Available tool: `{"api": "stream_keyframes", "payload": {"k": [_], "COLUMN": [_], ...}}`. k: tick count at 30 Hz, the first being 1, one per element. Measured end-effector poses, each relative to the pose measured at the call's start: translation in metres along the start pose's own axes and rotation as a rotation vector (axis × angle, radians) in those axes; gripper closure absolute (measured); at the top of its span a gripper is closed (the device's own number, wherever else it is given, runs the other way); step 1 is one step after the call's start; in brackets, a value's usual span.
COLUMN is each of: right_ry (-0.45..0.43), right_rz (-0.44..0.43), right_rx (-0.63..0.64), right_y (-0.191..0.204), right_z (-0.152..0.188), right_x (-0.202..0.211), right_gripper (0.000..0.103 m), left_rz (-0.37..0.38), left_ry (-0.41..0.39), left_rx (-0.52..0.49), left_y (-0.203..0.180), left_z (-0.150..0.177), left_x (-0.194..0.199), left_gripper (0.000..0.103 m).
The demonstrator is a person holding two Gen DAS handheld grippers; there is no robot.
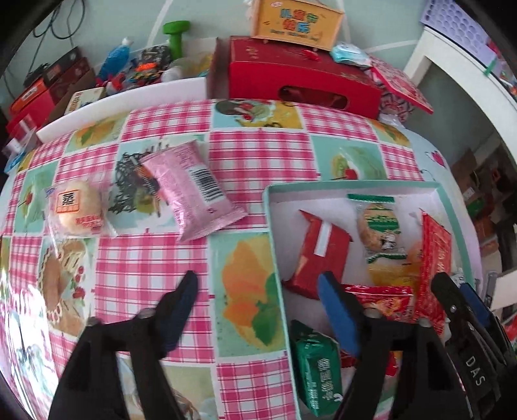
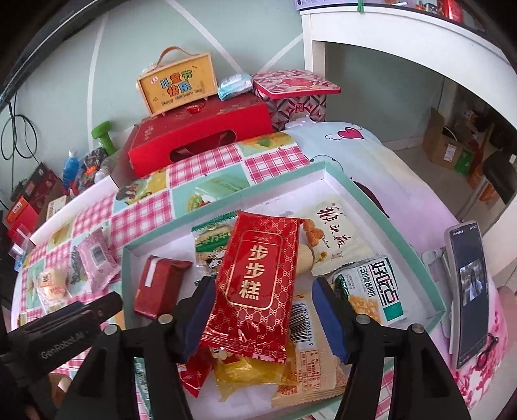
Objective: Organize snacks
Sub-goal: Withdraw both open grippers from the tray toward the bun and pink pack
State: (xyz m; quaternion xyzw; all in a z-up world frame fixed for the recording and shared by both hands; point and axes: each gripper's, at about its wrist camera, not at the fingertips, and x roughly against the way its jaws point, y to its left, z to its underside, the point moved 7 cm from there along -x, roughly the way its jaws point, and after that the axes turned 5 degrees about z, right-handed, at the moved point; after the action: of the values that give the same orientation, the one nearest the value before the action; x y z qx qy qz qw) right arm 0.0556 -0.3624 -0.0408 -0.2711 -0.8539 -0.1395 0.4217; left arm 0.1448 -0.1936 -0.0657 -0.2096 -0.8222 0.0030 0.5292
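Observation:
A shallow mint-green box (image 2: 371, 210) holds several wrapped snacks. My right gripper (image 2: 263, 310) is open above it, its jaws on either side of a red patterned packet (image 2: 258, 278) that lies on the pile. The box also shows in the left wrist view (image 1: 274, 245) with red, green and yellow snacks inside. My left gripper (image 1: 258, 287) is open and empty over the box's left wall. On the checked cloth outside the box lie a pink packet (image 1: 190, 187) and a round bun in clear wrap (image 1: 77, 210). Both show small in the right wrist view, the pink packet (image 2: 97, 261) and the bun (image 2: 53, 284).
A red gift box (image 1: 300, 74) with a yellow handled case (image 1: 297, 22) on top stands at the table's far edge, beside a patterned tin (image 2: 294, 93). A phone on a stand (image 2: 468, 290) is right of the green box. A green dumbbell (image 1: 176, 35) and clutter lie behind the table.

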Motion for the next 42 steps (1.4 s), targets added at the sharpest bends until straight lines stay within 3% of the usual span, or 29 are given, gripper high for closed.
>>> {"api": "stream_keyframes", "payload": {"k": [6, 26, 36, 42], "right_ry": [-0.001, 0.012, -0.008, -0.002], "right_rz": [0.015, -0.014, -0.075, -0.168], "right_rx": [-0.006, 0.029, 0.113, 0.123], "right_y": [-0.002, 0.016, 0.058, 0.093], "right_z": [0.001, 0.005, 0.01, 0.015], "right_x": [-0.005, -0.003, 0.007, 0.011], "right_gripper": [0.0, 0.0, 0.0, 0.0], "left_rz": [-0.074, -0.093, -0.138, -0.109], "left_ry": [-0.021, -0.011, -0.003, -0.012], "left_rx": [0.013, -0.015, 0.063, 0.16], "left_y": [0.011, 0.014, 0.067, 0.11], "left_z": [0.001, 0.008, 0.017, 0.011], "left_x": [-0.003, 0.007, 0.017, 0.029], "left_gripper": [0.005, 0.002, 0.002, 0.002]}}
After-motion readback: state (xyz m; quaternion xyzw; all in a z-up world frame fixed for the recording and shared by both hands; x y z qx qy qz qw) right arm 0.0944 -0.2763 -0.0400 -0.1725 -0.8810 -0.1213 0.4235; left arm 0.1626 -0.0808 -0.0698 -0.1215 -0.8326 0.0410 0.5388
